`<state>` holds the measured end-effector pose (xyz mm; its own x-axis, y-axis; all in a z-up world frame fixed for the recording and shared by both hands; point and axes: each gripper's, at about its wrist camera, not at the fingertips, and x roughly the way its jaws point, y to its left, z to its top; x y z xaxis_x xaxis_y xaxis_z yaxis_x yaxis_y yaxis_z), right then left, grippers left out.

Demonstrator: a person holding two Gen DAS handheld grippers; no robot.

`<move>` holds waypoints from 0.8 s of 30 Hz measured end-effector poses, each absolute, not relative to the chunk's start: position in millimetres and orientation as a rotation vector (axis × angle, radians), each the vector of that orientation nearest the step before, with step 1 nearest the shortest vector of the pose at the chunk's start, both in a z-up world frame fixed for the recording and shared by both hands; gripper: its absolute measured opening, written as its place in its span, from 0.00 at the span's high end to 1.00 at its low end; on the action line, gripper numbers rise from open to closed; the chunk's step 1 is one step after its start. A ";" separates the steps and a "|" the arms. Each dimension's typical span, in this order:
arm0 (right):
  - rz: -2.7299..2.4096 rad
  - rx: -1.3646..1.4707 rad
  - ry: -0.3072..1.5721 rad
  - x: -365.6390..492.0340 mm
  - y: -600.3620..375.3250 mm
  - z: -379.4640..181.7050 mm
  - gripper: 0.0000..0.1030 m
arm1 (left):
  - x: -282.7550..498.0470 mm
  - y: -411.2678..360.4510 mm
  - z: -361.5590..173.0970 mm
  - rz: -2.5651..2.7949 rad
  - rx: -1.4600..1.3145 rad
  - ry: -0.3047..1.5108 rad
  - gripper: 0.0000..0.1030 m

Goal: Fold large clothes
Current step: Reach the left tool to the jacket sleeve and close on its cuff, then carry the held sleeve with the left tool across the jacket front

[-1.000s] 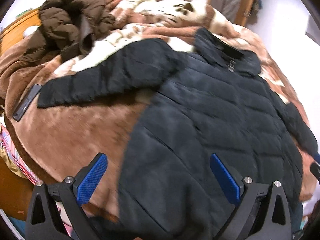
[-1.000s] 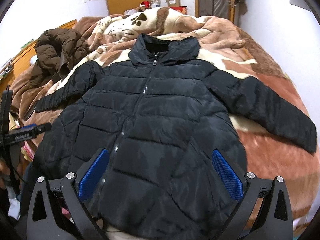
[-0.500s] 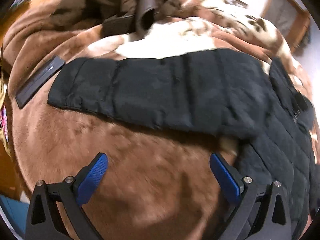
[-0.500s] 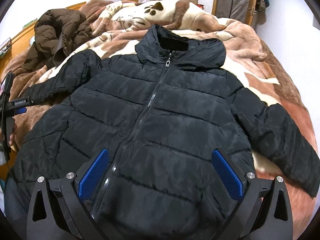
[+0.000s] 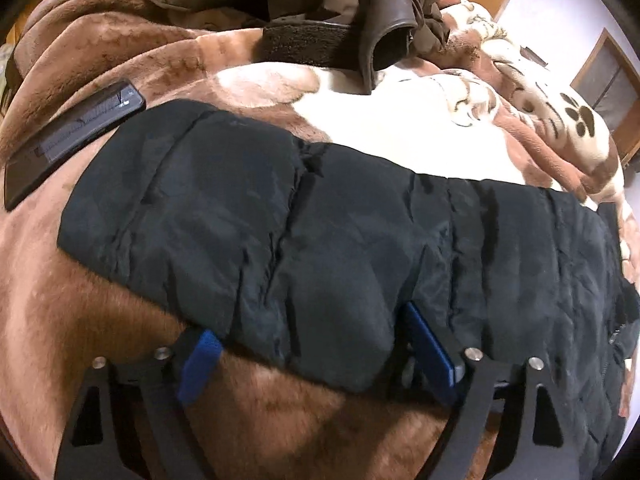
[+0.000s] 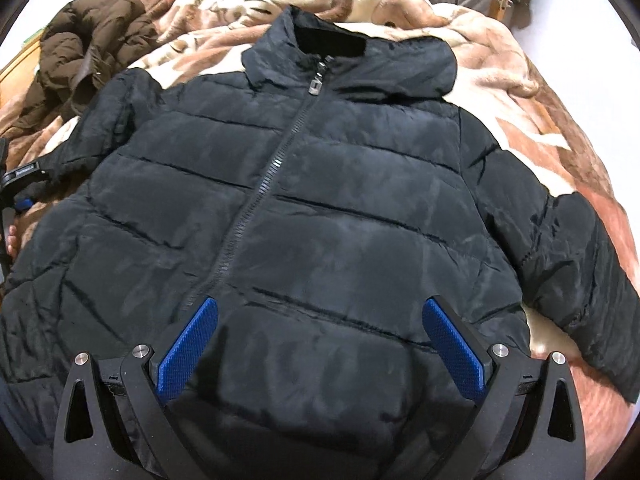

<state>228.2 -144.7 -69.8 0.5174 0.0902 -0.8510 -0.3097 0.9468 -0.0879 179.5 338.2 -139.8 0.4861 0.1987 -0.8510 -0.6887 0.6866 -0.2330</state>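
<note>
Left gripper (image 5: 316,344) now down on the black jacket's sleeve (image 5: 320,240); a second ago it hovered over the jacket body, with the sleeve off at 10 o'clock. Jaws were at their widest then, now closing, with the sleeve's lower edge bulging between the two blue pads (image 5: 200,360). The pad at 5 o'clock is part buried under the fabric; cannot tell whether the pads actually press yet, so reading it as not yet clamped. Judgement: this is the grab for the first fold, sleeve to go in over the chest.

Right gripper (image 6: 320,344) has closed in on the black jacket (image 6: 320,220) too, the body filling more of its view than before. Its jaws stand wide apart and hold nothing, hanging over the lower front panel just right of the zipper (image 6: 256,200).

Outward: jacket lies face up, zipped, collar at 12 o'clock, spread on the brown paw-print blanket (image 5: 400,132). Dark flat phone-like object (image 5: 72,140) at 10 o'clock, just beside the cuff. Brown coat (image 6: 88,48) heaped at 10 o'clock, well apart.
</note>
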 end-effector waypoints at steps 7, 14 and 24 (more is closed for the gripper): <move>0.178 -0.231 1.020 228.8 -164.3 -76.4 0.09 | 191.2 329.4 -113.1 0.528 -0.540 0.912 0.80; 0.172 -0.214 1.009 208.3 -176.7 -65.6 0.10 | 184.1 292.5 -21.7 0.406 -0.472 0.786 0.83; 0.161 -0.120 0.960 182.7 -213.8 -41.7 0.10 | 217.5 161.3 90.3 0.074 -0.342 0.656 0.83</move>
<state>182.7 -213.8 -41.7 0.5630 0.0837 -0.8222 -0.1898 0.9814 -0.0301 217.5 161.3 90.2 0.7921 -0.0396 -0.6091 -0.1746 0.9415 -0.2883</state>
